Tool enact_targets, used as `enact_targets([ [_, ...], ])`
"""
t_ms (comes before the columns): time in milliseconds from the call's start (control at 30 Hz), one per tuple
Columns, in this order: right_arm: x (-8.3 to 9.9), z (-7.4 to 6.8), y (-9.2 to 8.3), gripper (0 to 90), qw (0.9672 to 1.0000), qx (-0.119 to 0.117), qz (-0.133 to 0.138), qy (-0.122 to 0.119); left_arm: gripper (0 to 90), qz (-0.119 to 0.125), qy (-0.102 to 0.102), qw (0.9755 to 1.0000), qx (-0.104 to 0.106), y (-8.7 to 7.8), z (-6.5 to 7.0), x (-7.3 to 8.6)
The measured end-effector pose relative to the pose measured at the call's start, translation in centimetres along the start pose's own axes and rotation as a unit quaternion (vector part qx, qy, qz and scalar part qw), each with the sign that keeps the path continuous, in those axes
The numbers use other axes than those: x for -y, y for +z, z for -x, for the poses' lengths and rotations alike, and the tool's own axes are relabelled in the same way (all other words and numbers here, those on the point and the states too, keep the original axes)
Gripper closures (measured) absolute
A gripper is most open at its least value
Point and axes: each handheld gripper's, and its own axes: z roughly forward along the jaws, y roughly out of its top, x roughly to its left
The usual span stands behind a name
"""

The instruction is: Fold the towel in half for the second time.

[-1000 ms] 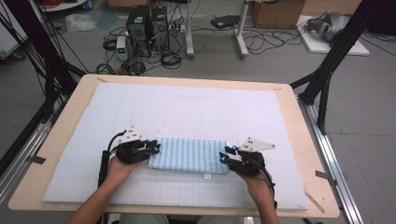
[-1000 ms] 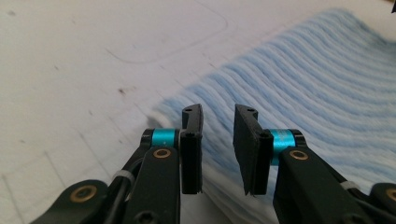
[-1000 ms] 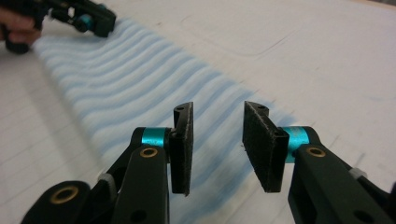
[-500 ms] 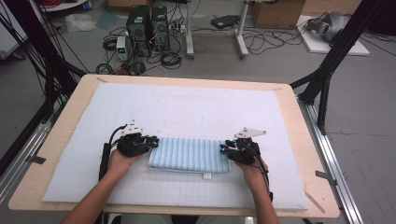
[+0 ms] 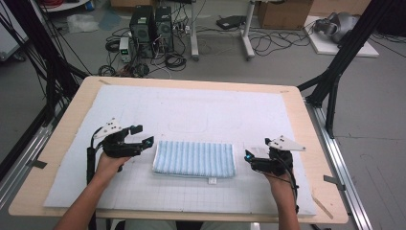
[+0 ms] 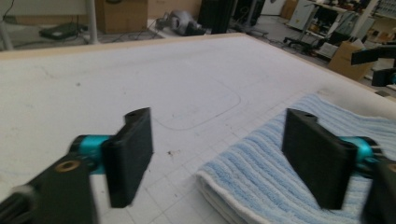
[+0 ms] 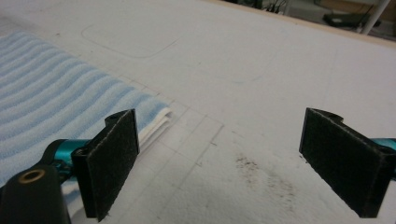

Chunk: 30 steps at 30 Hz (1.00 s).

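A folded blue-and-white striped towel (image 5: 194, 159) lies flat on the white mat (image 5: 201, 110), near its front middle. My left gripper (image 5: 143, 134) hovers just off the towel's left end. Its jaws have just been opening and now stand wide, with nothing pressed between them. In the left gripper view the towel (image 6: 280, 186) runs under the right pad (image 6: 313, 158) of that gripper (image 6: 223, 156). My right gripper (image 5: 250, 162) sits off the towel's right end; its jaws have also just been opening. In the right gripper view, bare mat lies between the wide jaws (image 7: 229, 161), and the towel (image 7: 56, 107) is off to the left.
The mat covers a wooden table (image 5: 62, 139) with metal rails at both sides. On the floor beyond the far edge are computer towers (image 5: 151, 24), cables and boxes. The mat carries a faint grid and a drawn rounded outline (image 5: 203, 120).
Both grippers were closed at the towel's two ends; now both stand open and have drawn outward, away from the towel. The left one has also risen a little. The towel stays put.
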Motion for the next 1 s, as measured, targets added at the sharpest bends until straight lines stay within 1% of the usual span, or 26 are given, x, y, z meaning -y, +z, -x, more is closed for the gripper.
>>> enact_targets([
  [67, 0.3, 0.1, -0.7, 11.2, 0.9998, -0.003, 0.021, 0.001, 20.0, 0.013, 0.002, 0.9999, -0.005, -0.6, -0.1, -0.2],
  [100, 0.4, 0.1, -1.1, 11.1, 0.9996, -0.002, 0.029, 0.001, 18.7, 0.016, 0.004, 0.9998, -0.009, -0.8, -0.2, -0.2],
  [233, 0.6, 0.6, -1.7, 11.0, 0.9992, -0.002, 0.041, -0.005, 18.6, 0.017, 0.007, 0.9997, -0.016, -1.1, -0.3, -0.1],
  [367, 0.4, 1.2, -1.6, 11.0, 0.9992, 0.002, 0.041, -0.003, 18.9, 0.022, 0.014, 0.9993, -0.027, -1.6, -0.1, 0.0],
  [467, 0.2, 1.4, -1.4, 11.0, 0.9993, 0.005, 0.038, -0.004, 18.9, 0.028, 0.012, 0.9990, -0.034, -1.9, -0.3, 0.0],
  [567, 0.2, 1.3, -1.5, 11.0, 0.9994, 0.007, 0.033, -0.006, 19.1, 0.031, 0.005, 0.9987, -0.040, -2.1, -0.6, 0.2],
  [667, 0.1, 1.2, -1.7, 11.0, 0.9994, 0.009, 0.035, -0.004, 19.5, 0.031, 0.003, 0.9986, -0.043, -2.2, -0.6, 0.3],
  [933, 0.1, 0.8, -1.9, 11.0, 0.9993, 0.007, 0.036, -0.005, 20.3, 0.031, 0.005, 0.9987, -0.041, -2.2, -0.6, 0.2],
  [1000, 0.1, 0.9, -1.9, 11.0, 0.9995, 0.007, 0.031, -0.003, 20.6, 0.031, 0.001, 0.9986, -0.042, -2.1, -0.7, 0.2],
])
